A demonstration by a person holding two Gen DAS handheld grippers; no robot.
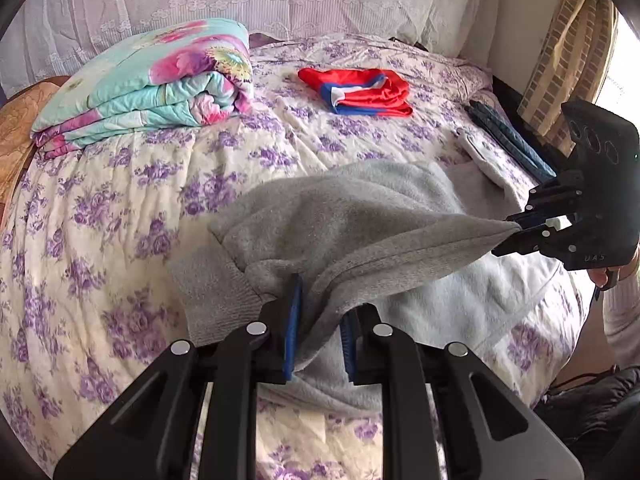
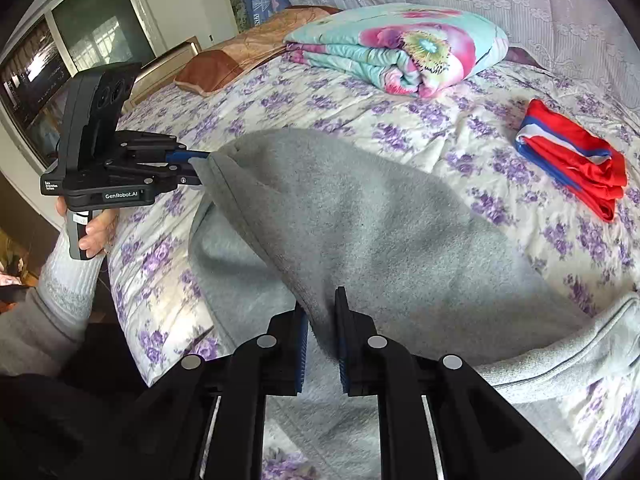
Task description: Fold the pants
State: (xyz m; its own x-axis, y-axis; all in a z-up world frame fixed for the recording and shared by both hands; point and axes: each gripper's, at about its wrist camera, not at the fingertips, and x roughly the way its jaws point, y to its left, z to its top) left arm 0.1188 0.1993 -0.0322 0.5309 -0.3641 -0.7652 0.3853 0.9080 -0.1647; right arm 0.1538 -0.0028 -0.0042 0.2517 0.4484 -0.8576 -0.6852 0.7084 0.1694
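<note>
Grey fleece pants (image 1: pixel 352 216) lie on a flowered bed, their near end lifted and stretched between both grippers. My left gripper (image 1: pixel 320 320) is shut on the ribbed cuff end; it also shows in the right wrist view (image 2: pixel 196 168) at the left, pinching a corner. My right gripper (image 2: pixel 322 320) is shut on the pants (image 2: pixel 380 216) edge; it shows in the left wrist view (image 1: pixel 520 228) at the right. The rest of the pants drapes down onto the bed, with the waistband (image 2: pixel 600 340) at the right.
A folded flowered quilt (image 1: pixel 152 80) and folded red-blue shorts (image 1: pixel 360 90) lie further back on the bedspread (image 1: pixel 120 220). A dark blue folded item (image 1: pixel 508 140) and a white item (image 1: pixel 484 156) lie near the bed's right edge. A lace curtain hangs behind.
</note>
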